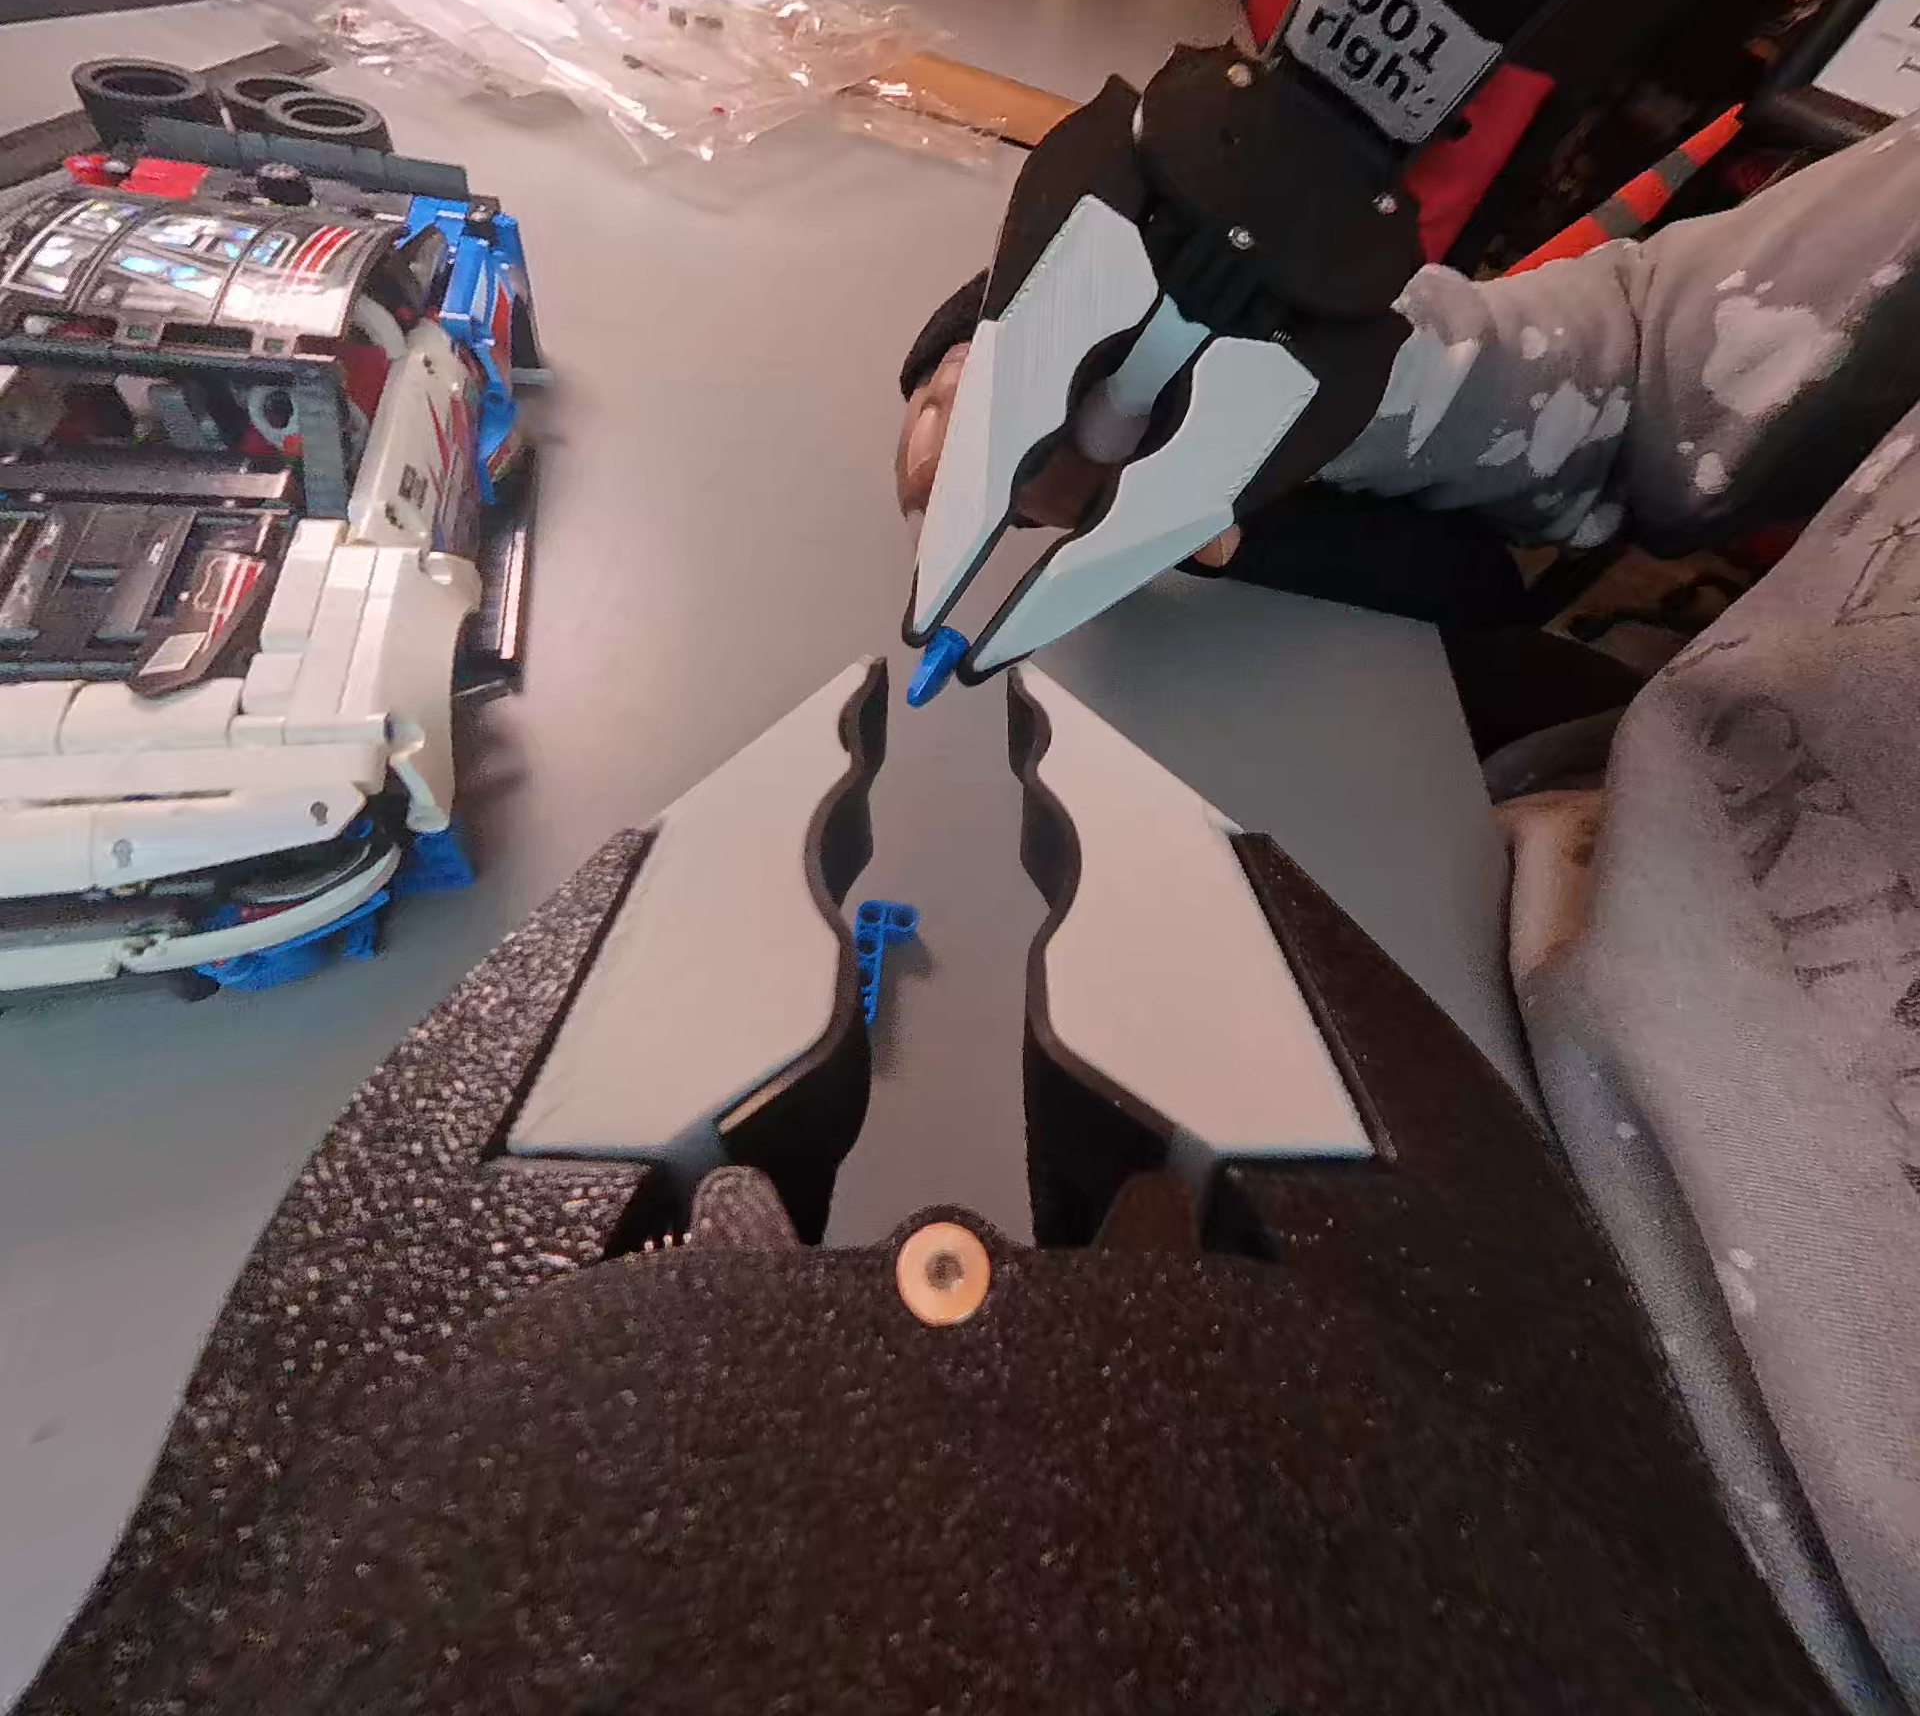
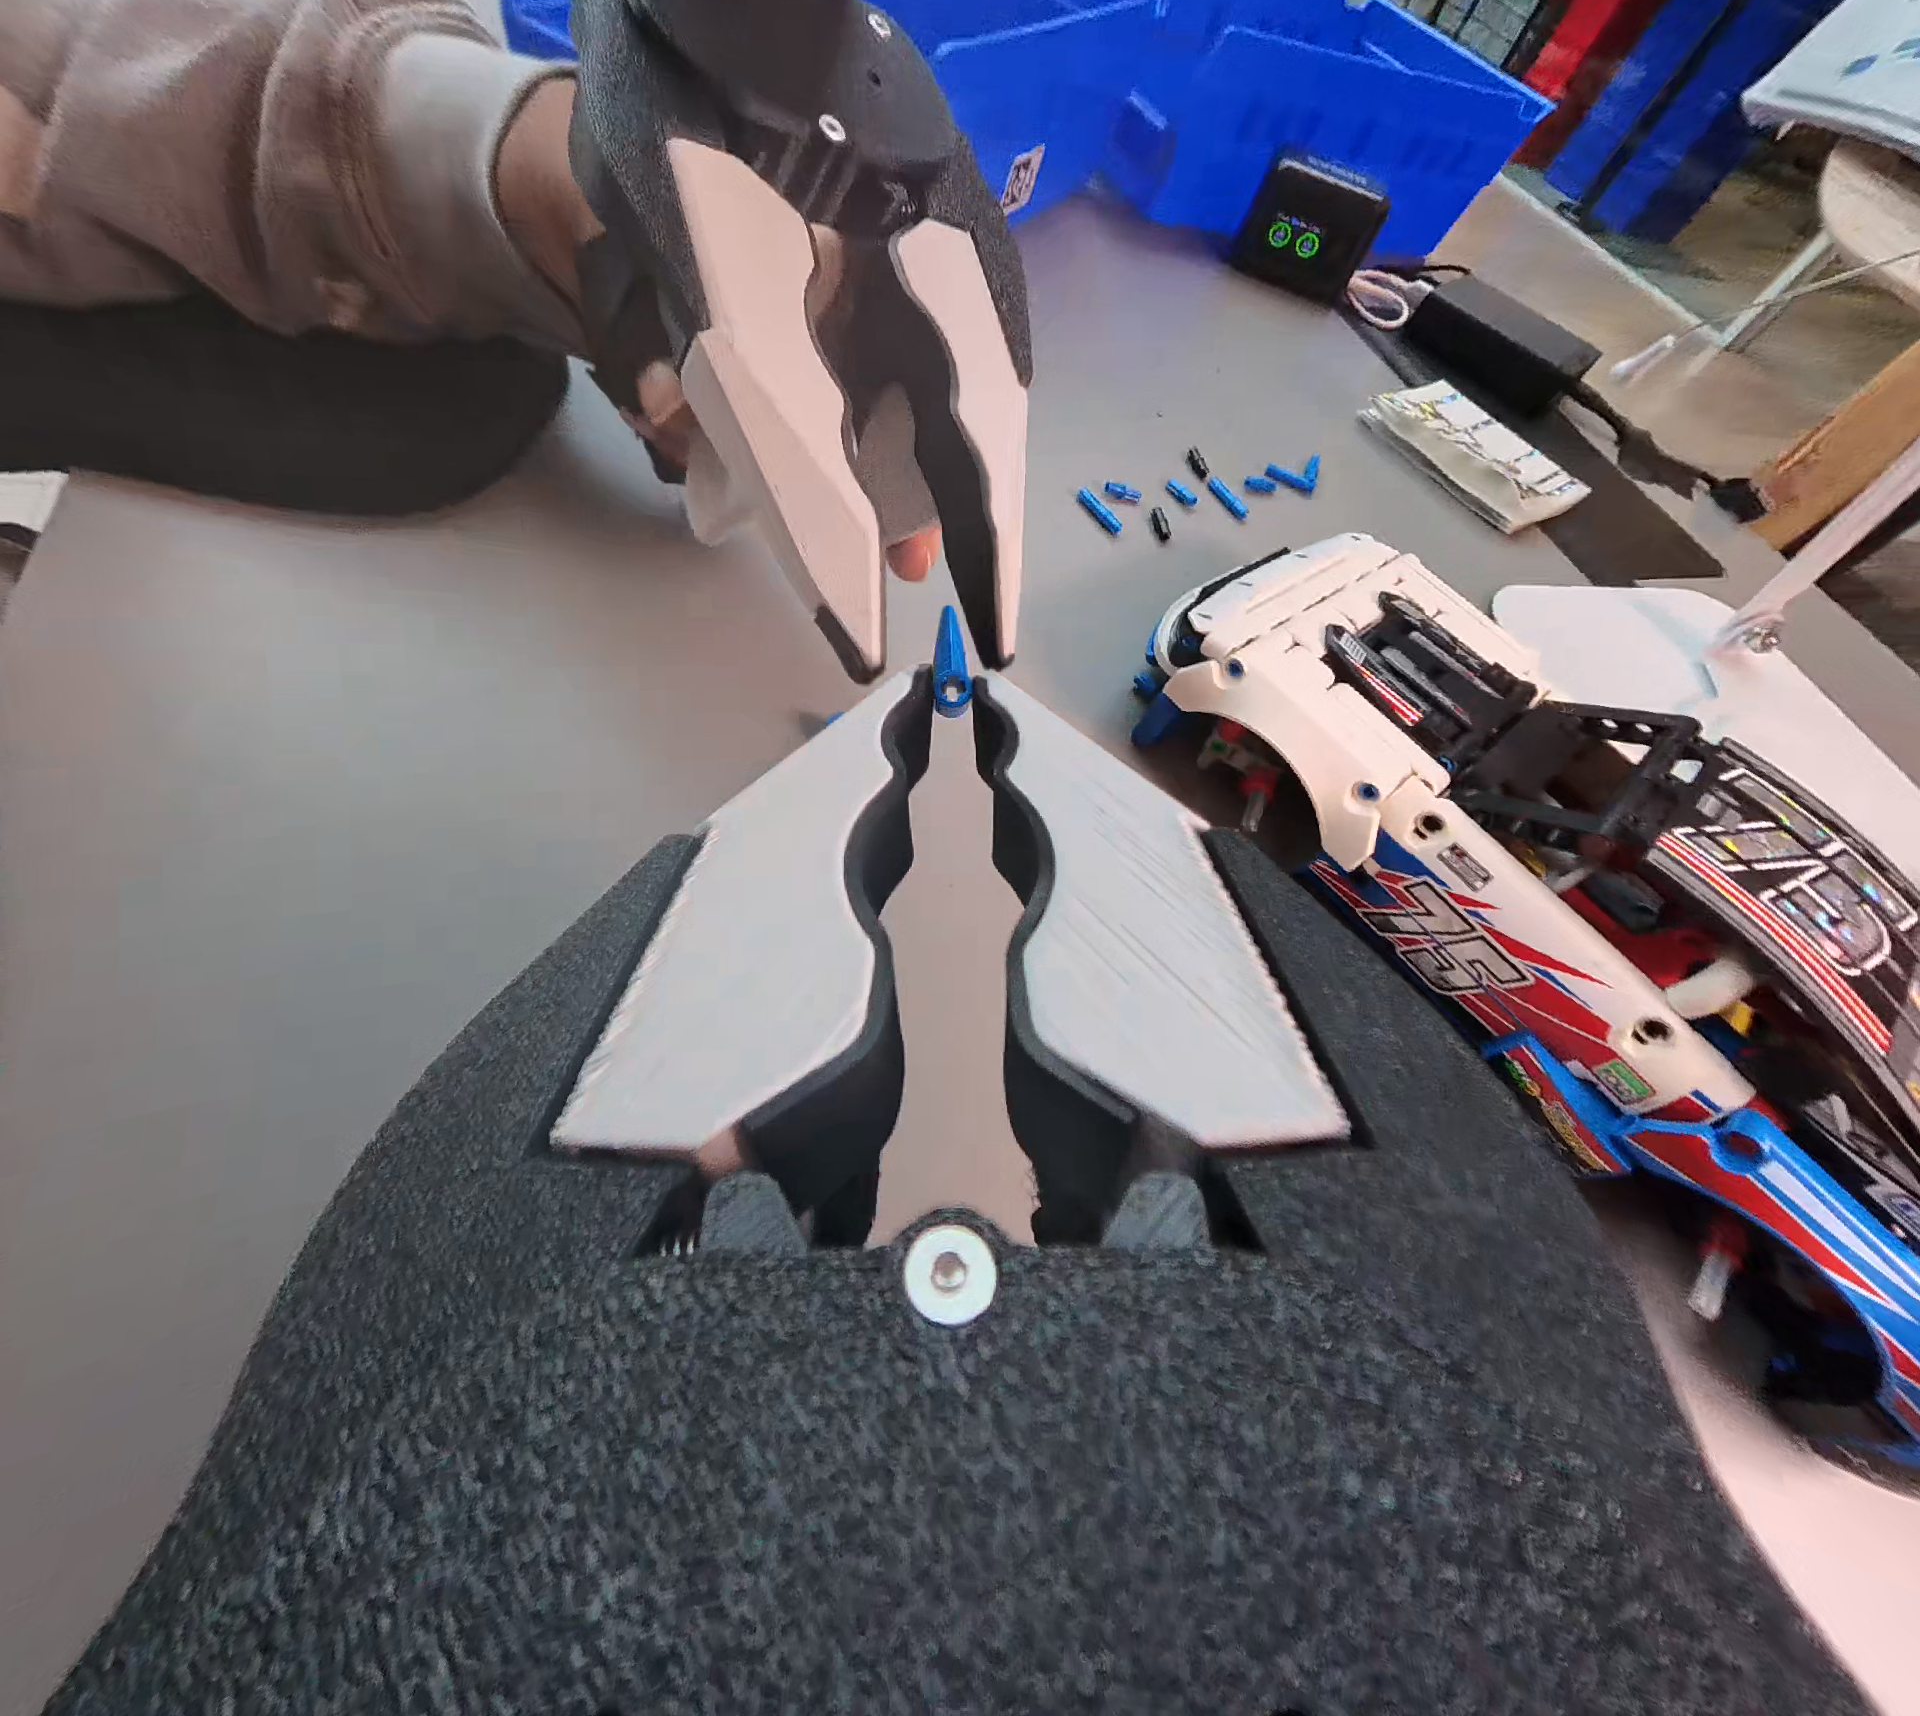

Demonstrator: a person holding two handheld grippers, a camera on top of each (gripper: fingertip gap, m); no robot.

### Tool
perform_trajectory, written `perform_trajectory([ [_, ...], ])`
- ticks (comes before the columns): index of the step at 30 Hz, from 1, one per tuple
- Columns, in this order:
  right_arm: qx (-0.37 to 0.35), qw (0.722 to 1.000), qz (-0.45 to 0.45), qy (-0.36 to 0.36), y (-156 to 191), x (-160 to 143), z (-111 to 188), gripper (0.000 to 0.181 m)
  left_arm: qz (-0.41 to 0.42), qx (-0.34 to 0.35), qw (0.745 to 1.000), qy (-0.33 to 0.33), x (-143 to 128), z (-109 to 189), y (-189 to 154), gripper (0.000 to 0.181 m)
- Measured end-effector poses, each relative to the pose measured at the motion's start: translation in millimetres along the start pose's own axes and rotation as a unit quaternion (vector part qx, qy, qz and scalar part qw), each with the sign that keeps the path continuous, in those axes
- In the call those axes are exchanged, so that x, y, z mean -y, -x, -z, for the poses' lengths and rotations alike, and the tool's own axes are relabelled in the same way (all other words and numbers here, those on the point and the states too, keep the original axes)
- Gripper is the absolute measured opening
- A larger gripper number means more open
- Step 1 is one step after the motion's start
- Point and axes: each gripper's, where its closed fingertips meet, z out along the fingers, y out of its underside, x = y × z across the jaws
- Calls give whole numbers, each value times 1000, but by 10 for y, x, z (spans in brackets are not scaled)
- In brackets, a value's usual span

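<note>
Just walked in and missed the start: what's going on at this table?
A person holds a gripper in each hand. The right gripper pinches a small blue pin at its fingertips, pointing it toward the open left gripper, whose tips sit close by. A blue L-shaped beam lies on the table beneath, beside a brick-built race car.

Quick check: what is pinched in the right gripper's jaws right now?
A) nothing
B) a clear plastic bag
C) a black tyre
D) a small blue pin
D: the right gripper has its jaws closed at the tips on a small blue pin, whose point sticks out toward the open left gripper.
</note>
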Motion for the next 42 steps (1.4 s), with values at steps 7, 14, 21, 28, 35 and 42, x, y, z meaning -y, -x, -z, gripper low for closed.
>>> perform_trajectory([
  [7, 20, 999, -9, -36, 43, 114, 76, 6, -8, -19, 999, -25, 107, 12, -113, 12],
  [14, 73, 995, -34, -62, 148, 174, 153, 6, -16, -43, 998, -33, 152, 37, -220, 5],
  [21, -78, 992, -40, -90, -418, 257, 319, 28, -76, 217, 971, -74, 558, 734, 473, 5],
  [28, -156, 982, -68, -76, -787, 169, 517, 34, 1, 612, 776, 149, 65, 3075, 1419, 5],
  [35, -133, 986, -67, -76, -725, 180, 545, 35, 167, 636, 695, 293, -1125, 3814, 1621, 5],
  [42, -100, 992, -54, -49, -569, 109, 448, 33, 220, 608, 667, 369, -1560, 3808, 1697, 8],
])
